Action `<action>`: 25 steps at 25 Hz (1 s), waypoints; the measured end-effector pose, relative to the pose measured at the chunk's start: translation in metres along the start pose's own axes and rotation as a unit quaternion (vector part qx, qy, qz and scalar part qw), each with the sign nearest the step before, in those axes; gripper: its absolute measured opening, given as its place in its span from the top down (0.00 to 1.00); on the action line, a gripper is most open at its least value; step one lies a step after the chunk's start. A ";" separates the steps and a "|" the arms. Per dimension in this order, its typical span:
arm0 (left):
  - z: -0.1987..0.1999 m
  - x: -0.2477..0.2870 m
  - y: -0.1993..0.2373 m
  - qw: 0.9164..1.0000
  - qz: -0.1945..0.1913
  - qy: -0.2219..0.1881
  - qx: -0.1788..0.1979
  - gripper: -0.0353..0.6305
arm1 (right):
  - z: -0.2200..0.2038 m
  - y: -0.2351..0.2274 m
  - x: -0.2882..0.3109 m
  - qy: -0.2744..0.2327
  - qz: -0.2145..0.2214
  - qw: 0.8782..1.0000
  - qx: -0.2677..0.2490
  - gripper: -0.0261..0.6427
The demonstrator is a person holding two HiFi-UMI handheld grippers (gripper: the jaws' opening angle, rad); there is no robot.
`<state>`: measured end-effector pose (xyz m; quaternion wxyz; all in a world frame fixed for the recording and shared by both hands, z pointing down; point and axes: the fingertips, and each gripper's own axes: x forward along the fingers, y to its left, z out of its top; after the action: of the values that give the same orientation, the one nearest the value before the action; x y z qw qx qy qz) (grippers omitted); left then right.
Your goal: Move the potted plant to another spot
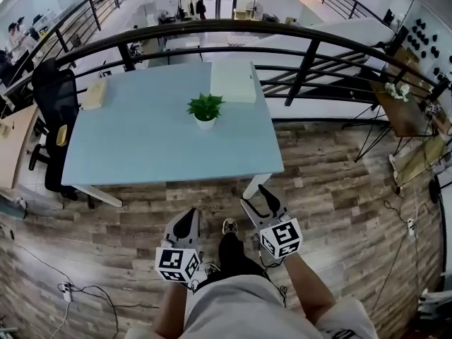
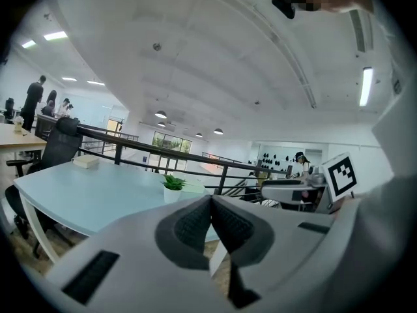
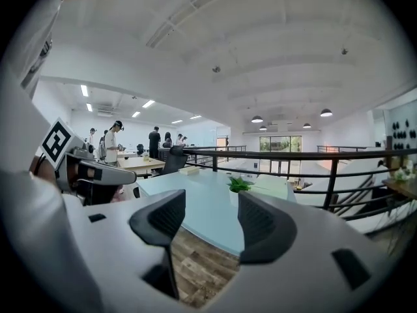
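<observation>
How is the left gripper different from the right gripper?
The left gripper's jaws are pressed together, while the right gripper's jaws stand apart with a clear gap between them. In the head view, the right gripper reaches a bit closer to the table than the left gripper does. Both are pale grey, hold nothing, and point toward the potted plant from over the wood floor.

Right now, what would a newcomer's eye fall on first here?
A small green plant in a white pot stands near the middle of the pale blue rectangular table. Short of its near edge, over the wood-plank floor, the left tongs are shut and the right tongs open, both empty.
</observation>
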<state>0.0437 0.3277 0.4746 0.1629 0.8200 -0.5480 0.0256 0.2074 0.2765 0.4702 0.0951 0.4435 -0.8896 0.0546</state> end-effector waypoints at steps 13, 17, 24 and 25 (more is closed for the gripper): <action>0.038 0.139 0.070 0.998 0.048 0.037 0.007 0.93 | 0.014 -0.095 0.146 -0.007 0.059 0.998 0.017 0.56; 0.028 0.173 0.078 0.997 0.057 0.055 0.003 0.93 | 0.009 -0.114 0.174 -0.005 0.069 0.997 0.022 0.56; 0.012 0.206 0.100 0.994 0.072 0.086 -0.010 0.93 | -0.005 -0.123 0.215 0.014 0.090 0.995 0.034 0.47; 0.010 0.208 0.104 0.993 0.073 0.090 -0.012 0.93 | -0.008 -0.124 0.220 0.019 0.091 0.995 0.035 0.47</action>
<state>0.0307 0.1033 0.5357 0.2192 0.7699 -0.5901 0.1051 0.1775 0.0321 0.5274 0.0909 0.3630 -0.9217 0.1022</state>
